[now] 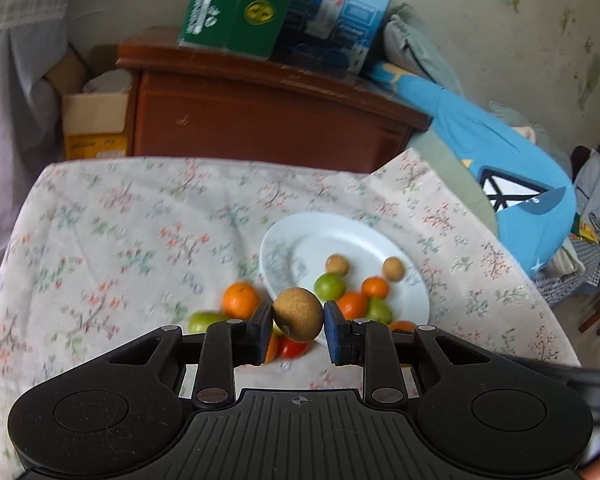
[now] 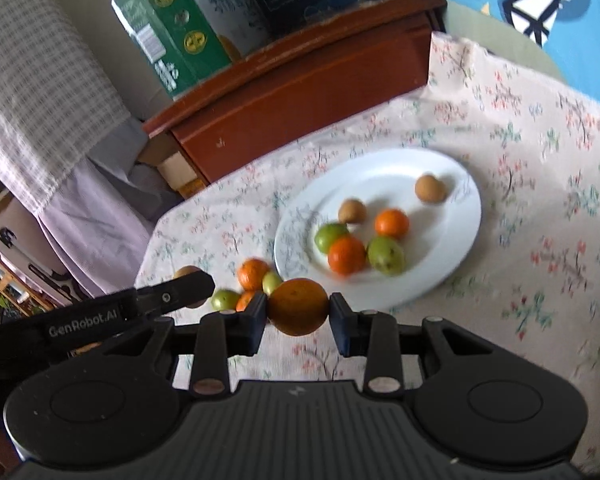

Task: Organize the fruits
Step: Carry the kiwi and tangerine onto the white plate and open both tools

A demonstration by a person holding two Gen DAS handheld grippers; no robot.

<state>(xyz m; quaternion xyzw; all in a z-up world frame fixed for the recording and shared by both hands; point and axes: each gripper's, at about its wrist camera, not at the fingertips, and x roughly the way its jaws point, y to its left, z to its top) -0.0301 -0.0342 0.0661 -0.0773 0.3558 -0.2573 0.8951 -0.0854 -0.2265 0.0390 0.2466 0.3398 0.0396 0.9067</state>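
My left gripper [image 1: 298, 317] is shut on a brown longan [image 1: 299, 314], held above loose fruit at the near rim of the white plate [image 1: 308, 236]. My right gripper [image 2: 298, 312] is shut on an orange [image 2: 298, 312], held above the cloth just left of the white plate [image 2: 452, 248]. The plate holds two brown longans [image 2: 352, 211], two oranges [image 2: 347, 255] and two green fruits [image 2: 385, 255]. Loose beside the plate lie an orange [image 1: 241, 301], a green fruit [image 1: 202, 321] and a red fruit [image 1: 293, 348]. The left gripper [image 2: 188, 286] also shows in the right wrist view.
The fruit lies on a floral tablecloth [image 1: 132, 240]. Behind the table stands a dark wooden cabinet [image 1: 260, 116] with a green box [image 1: 236, 4] and a blue box [image 1: 340, 12] on top. A blue cloth [image 1: 512, 176] lies to the right, a cardboard box [image 1: 94, 124] to the left.
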